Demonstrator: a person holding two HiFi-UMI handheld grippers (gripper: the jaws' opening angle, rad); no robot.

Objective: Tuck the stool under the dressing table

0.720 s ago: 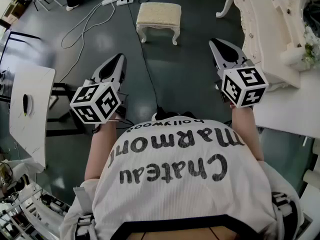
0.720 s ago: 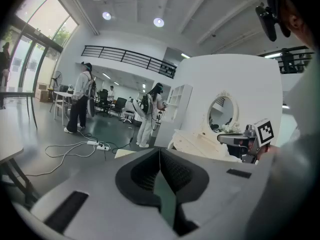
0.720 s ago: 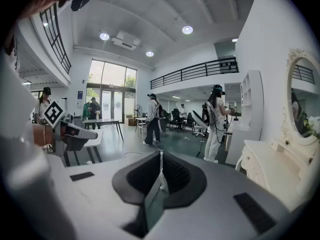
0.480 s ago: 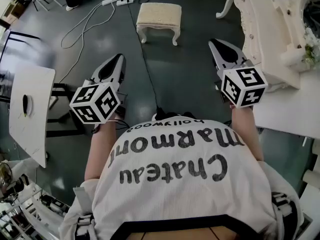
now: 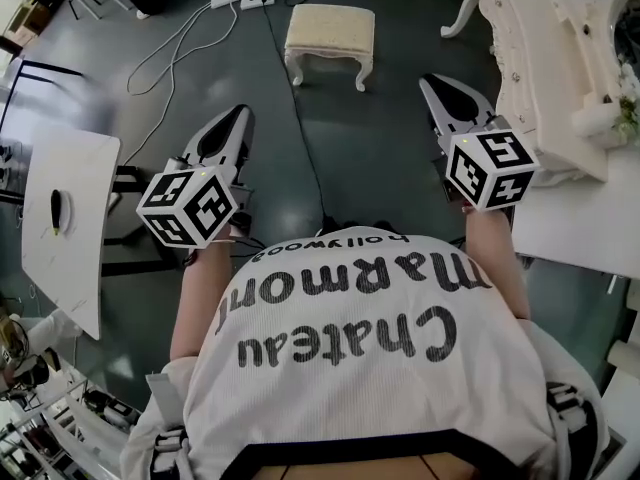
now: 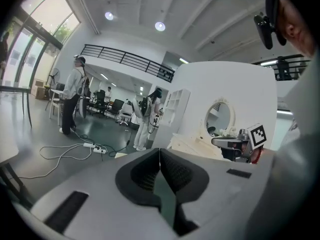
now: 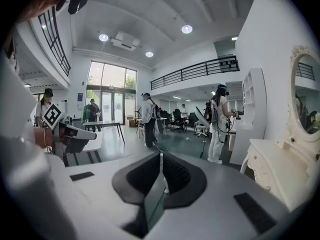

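Left tool [image 5: 236, 118] and right tool [image 5: 436, 88], both closed and empty, near the body. Beyond, the stool [image 5: 330, 30] stands on the open floor [image 5: 380, 148], left of the dressing table [image 5: 545, 58]; probably light, rigid frame, soft cushion: grip a leg or seat rail

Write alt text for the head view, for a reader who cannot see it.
A cream upholstered stool stands on the dark floor, apart from the white dressing table at right. Nearer, a person seen from above holds the left gripper and the right gripper forward, both shut and empty.
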